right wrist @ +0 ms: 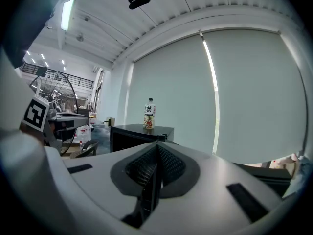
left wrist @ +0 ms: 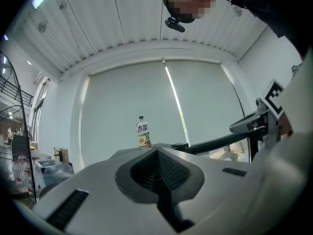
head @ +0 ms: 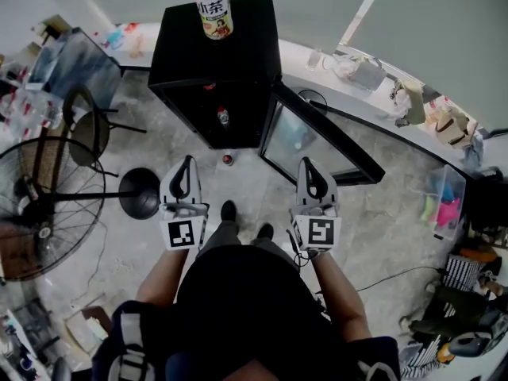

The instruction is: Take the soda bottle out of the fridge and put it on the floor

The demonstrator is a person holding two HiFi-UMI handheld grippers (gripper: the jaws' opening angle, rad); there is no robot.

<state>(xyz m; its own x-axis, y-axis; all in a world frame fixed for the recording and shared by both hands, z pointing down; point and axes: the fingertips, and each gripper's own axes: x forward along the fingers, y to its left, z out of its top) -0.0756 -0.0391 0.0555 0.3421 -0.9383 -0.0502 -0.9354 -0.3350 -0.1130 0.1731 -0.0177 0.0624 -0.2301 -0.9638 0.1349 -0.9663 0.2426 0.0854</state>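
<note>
A black mini fridge [head: 238,46] stands ahead of me with its glass door [head: 305,141] swung open to the right. On a shelf inside, a small bottle with a red label [head: 223,117] shows from above. Another small red-capped bottle [head: 228,159] stands on the floor just in front of the fridge. On the fridge top is a tall tea bottle [head: 213,8], also seen as the tea bottle [left wrist: 143,133] and tea bottle [right wrist: 149,114]. My left gripper [head: 187,162] [left wrist: 157,151] and right gripper [head: 306,163] [right wrist: 157,146] are both shut and empty, held level short of the fridge.
A standing fan [head: 44,205] with a round base [head: 140,194] is at my left, a chair [head: 86,133] behind it. A cluttered white ledge [head: 373,78] runs along the right. Boxes and cables [head: 397,276] lie at the right floor. My shoes [head: 228,210] are below the grippers.
</note>
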